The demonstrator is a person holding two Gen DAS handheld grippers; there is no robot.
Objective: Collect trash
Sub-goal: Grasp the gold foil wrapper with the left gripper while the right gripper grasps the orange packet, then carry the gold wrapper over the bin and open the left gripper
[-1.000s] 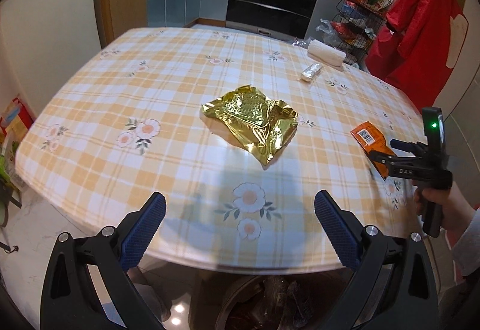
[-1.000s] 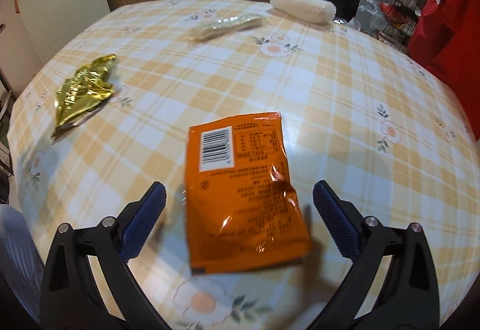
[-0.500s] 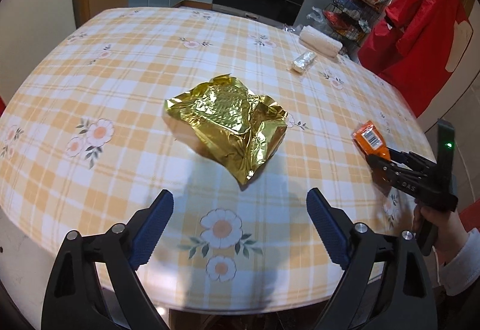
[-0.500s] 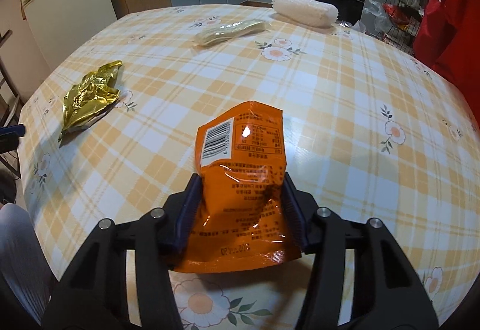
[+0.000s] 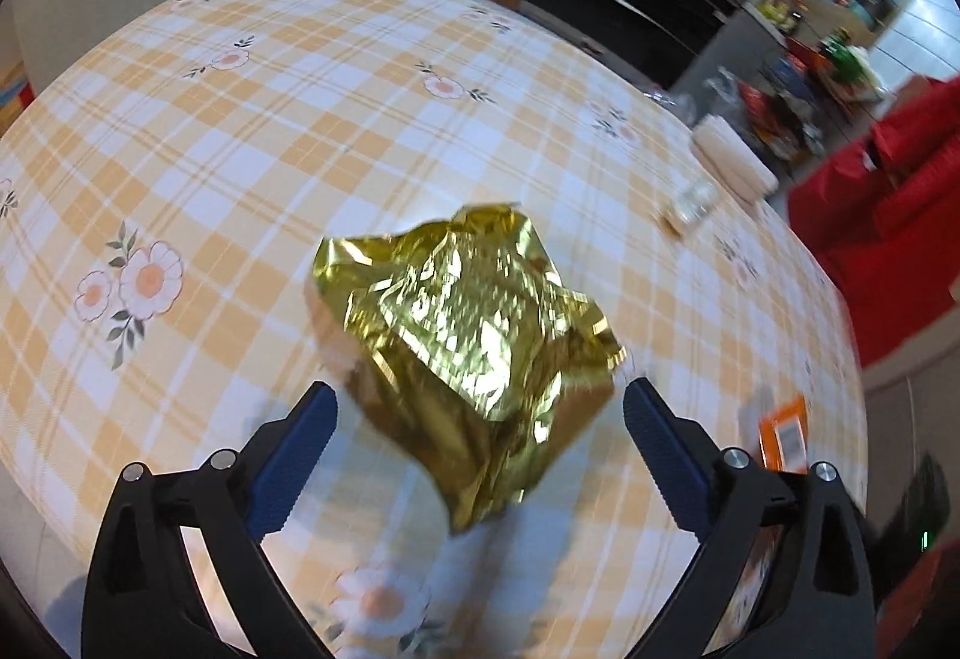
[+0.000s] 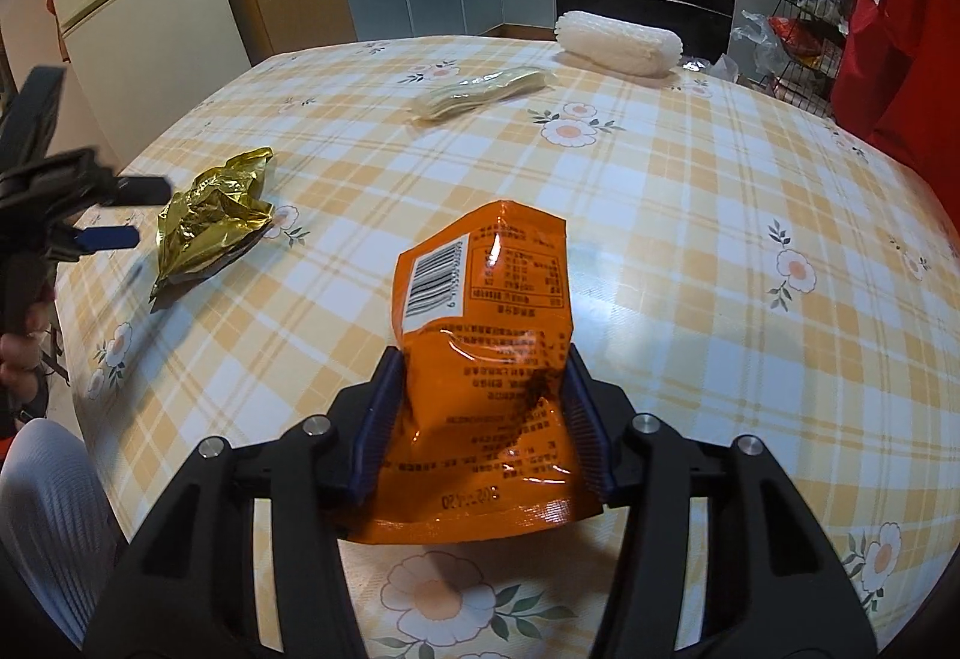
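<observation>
Flat orange plastic snack packet is clamped by right gripper; left gripper, fingers spread wide, is held around crumpled gold foil wrapper.

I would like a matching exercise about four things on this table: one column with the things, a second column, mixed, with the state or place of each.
Things:
1. orange packet
2. gold foil wrapper
3. white roll
4. clear plastic wrapper

States or places:
A. lies flat between the roll and the gold foil
B. at the far table edge
C. clamped in the right gripper
D. crumpled, in front of the open left gripper

Pairs: 1-C, 2-D, 3-B, 4-A
</observation>
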